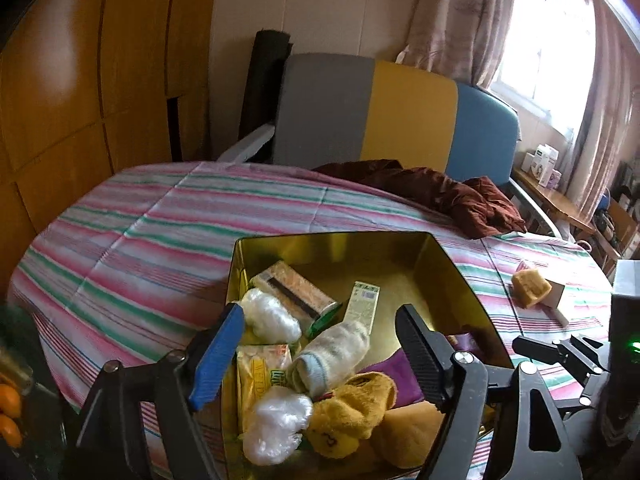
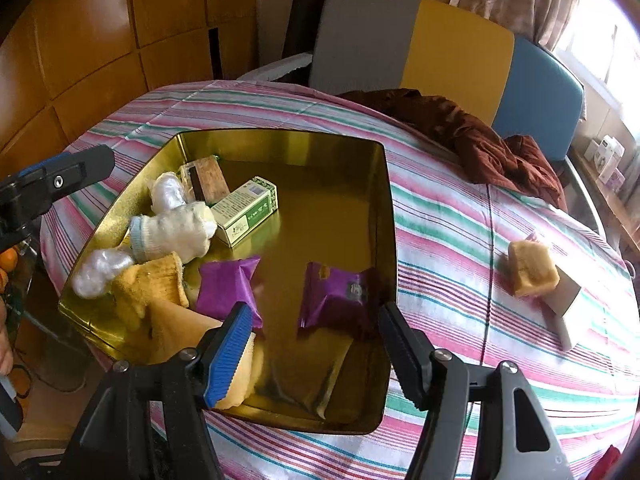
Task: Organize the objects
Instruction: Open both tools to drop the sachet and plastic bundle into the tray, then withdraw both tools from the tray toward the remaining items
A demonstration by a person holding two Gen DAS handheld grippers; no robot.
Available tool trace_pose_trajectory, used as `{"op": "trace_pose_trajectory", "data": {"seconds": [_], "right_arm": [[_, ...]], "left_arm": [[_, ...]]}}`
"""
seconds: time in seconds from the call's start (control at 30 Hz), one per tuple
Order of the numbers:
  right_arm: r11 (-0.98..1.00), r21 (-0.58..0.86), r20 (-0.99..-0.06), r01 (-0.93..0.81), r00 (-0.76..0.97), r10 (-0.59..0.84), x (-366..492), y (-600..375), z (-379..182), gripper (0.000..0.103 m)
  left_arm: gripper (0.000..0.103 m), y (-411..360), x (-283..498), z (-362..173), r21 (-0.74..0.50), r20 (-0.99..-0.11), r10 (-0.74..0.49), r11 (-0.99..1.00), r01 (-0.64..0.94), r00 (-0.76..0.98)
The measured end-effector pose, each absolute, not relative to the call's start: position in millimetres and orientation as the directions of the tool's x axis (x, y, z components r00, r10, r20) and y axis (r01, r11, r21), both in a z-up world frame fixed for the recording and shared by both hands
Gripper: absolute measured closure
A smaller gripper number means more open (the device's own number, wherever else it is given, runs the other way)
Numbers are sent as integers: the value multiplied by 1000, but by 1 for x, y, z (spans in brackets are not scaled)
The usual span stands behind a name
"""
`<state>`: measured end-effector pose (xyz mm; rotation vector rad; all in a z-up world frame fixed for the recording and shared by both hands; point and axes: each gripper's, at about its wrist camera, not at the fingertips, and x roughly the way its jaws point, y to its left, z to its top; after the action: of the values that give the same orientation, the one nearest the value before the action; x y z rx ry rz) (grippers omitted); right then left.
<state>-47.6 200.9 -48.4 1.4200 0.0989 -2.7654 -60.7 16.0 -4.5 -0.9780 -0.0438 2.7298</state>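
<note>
A gold tin box [image 2: 390,216] sits on the striped bedspread [image 2: 460,240]; it also shows in the left wrist view [image 1: 452,264]. Inside lie a white sock roll [image 2: 176,230], a yellow sock [image 2: 150,284], a green-and-white carton [image 2: 246,210], two plastic wads, a purple packet [image 2: 228,286] and its reflection on the wall. My right gripper [image 2: 314,354] is open and empty above the box's near right corner. My left gripper [image 1: 320,356] is open and empty above the box's near left; its finger shows in the right wrist view [image 2: 86,168]. A yellow sponge [image 2: 532,268] lies on a white box [image 2: 564,300] to the right.
A crumpled maroon cloth [image 2: 480,136] lies at the far side of the bed. Behind it stands a grey, yellow and blue headboard [image 2: 440,44]. Wooden wardrobe panels [image 2: 80,40] are at left. A side table with small boxes [image 1: 544,164] is at right. Oranges [image 1: 10,412] sit at far left.
</note>
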Motion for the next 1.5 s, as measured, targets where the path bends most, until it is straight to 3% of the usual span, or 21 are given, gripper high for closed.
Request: {"op": "trace_pose_trajectory", "data": {"seconds": [0.63, 1.5], "right_arm": [[-1000, -12, -782, -17, -623, 20, -38, 226, -33, 36], [-951, 49, -815, -307, -562, 139, -18, 364, -41, 36]], "left_arm": [[17, 68, -24, 22, 89, -529, 237, -939, -331, -815], [16, 132, -16, 13, 175, -553, 295, -873, -455, -779]]}}
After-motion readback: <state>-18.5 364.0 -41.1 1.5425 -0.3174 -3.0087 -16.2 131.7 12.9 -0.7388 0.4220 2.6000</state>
